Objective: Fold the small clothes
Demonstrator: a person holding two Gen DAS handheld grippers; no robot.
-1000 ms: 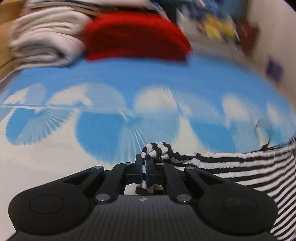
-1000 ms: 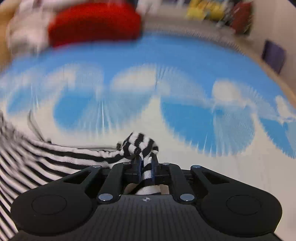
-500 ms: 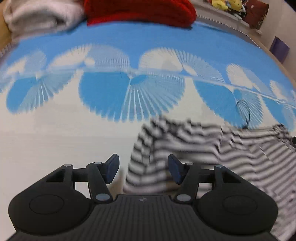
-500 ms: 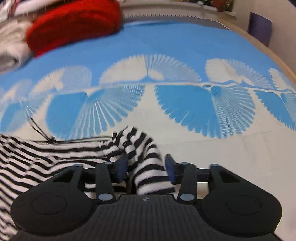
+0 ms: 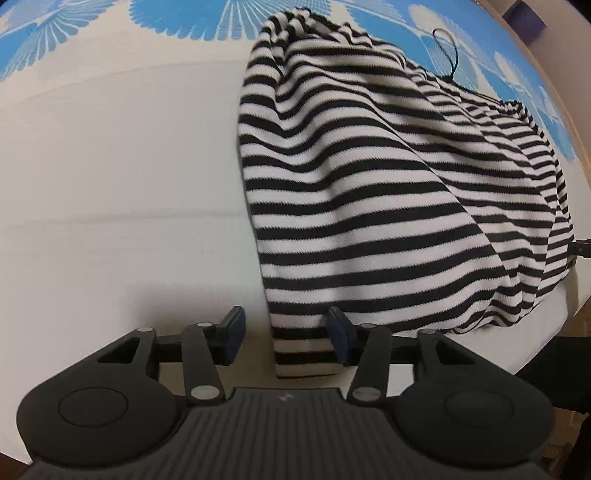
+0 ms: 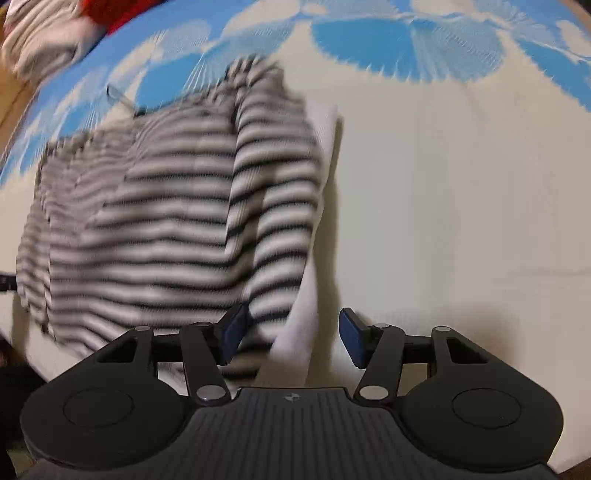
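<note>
A black-and-white striped garment (image 5: pixel 369 184) lies in soft folds on the bed, with a thin black cord (image 5: pixel 448 48) at its far end. My left gripper (image 5: pixel 286 334) points down over its near corner. The jaws are closing, the corner lies between them against the right pad (image 5: pixel 338 336), and the left pad stands clear of the cloth. In the blurred right wrist view the same garment (image 6: pixel 166 221) shows a white inner edge. My right gripper (image 6: pixel 291 336) hangs over that edge, jaws opening, with the cloth loose between them.
The bedspread (image 5: pixel 110 147) is cream near me and blue with white fans farther off (image 6: pixel 461 184). A red garment (image 6: pixel 107 11) and a pale folded pile (image 6: pixel 40 40) sit at the far left. The bed's edge (image 5: pixel 554 332) drops off to the right of the garment.
Both grippers were shut on bunched corners of the striped garment, then opened and let go. Both have tipped downward and drawn back, and the garment now lies on the bed.
</note>
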